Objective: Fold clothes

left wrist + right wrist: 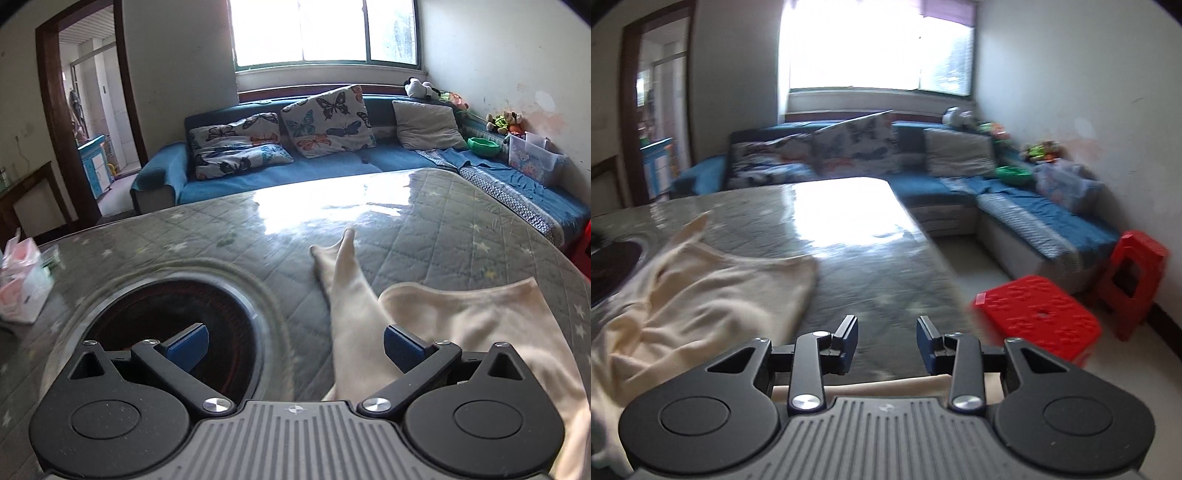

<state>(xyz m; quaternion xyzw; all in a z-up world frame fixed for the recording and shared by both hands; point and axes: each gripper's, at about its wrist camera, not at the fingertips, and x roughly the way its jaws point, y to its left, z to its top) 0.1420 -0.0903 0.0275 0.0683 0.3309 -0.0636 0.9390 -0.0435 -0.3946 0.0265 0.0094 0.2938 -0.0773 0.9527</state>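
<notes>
The left claw (pixel 293 350) pointed down at a slant over the surface (pixel 229 236), which wore a grey-green quilted cover with small stars under a shiny clear sheet. Its two blue pads (pixel 188 347) stood wide apart and held nothing. A long sleeve of the cream soft cloth top (pixel 461 321) ran up between them, but the pads did not press on it.

The right claw (pixel 886 345) also tilted down, near the right edge of the surface. Its blue pads (pixel 849 341) stood a little apart and were let go, with only the bare cover between them. A strip of the cream top lay just under the claw, close to the camera.

The cream top lay crumpled and spread out on the near part of the surface, with one sleeve reaching toward the far edge. A round dark burner ring (pixel 173 332) was set into the surface beside it, on the left.

At the left edge sat a pink and white tissue pack (pixel 22 280). A clear plastic box (pixel 532 157) with papers in it sat on the blue sofa (pixel 332 170), next to a green bowl (pixel 484 146).
</notes>
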